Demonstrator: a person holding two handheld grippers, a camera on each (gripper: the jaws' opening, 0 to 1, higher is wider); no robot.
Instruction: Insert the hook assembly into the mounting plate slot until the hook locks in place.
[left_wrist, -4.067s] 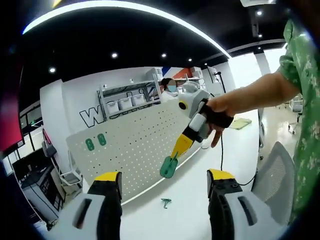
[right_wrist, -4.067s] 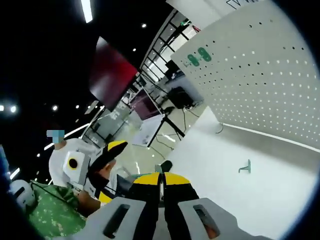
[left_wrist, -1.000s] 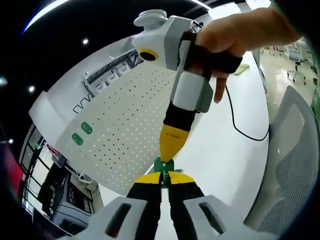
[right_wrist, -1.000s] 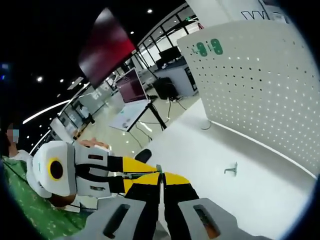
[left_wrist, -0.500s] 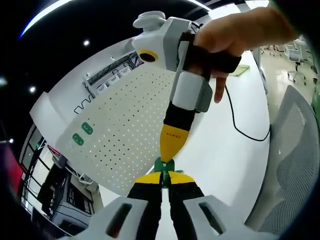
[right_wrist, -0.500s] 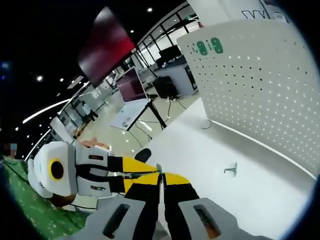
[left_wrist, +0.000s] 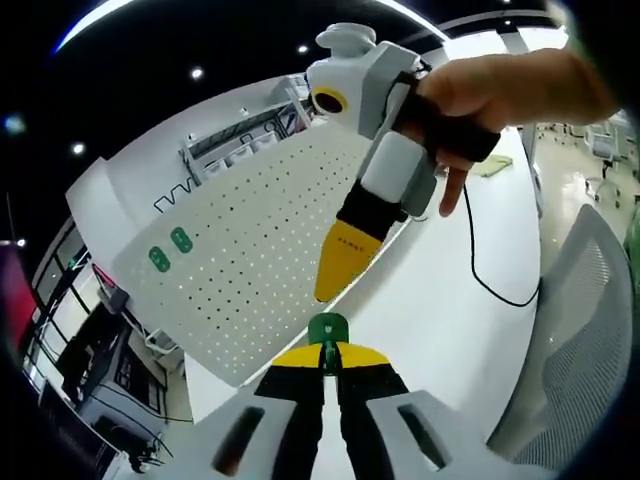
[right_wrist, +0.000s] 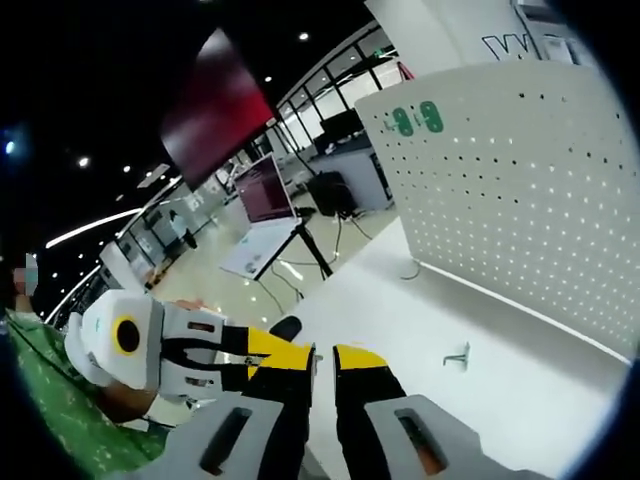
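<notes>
A green hook piece (left_wrist: 327, 328) is pinched at the tips of my left gripper (left_wrist: 326, 352), whose yellow jaws are shut on it. My right gripper (left_wrist: 336, 278), held by a hand (left_wrist: 500, 90), hangs just above the hook with a small gap to it. In the right gripper view, my right gripper (right_wrist: 322, 353) shows a narrow gap between its jaws and nothing in it. There the left gripper (right_wrist: 285, 352) comes in from the left, tip close to mine. The white pegboard (left_wrist: 250, 250) (right_wrist: 530, 200) stands behind, with two green pieces (left_wrist: 170, 251) (right_wrist: 418, 118) mounted near one corner.
A small loose hook (right_wrist: 457, 356) lies on the white table (left_wrist: 440, 300) in front of the pegboard. A black cable (left_wrist: 480, 270) runs across the table. A grey mesh chair (left_wrist: 580, 330) stands at the table's edge. Monitors and desks are farther off.
My right gripper has let go of the green hook and drawn back from it, its jaws parted slightly. My left gripper still holds the hook.
</notes>
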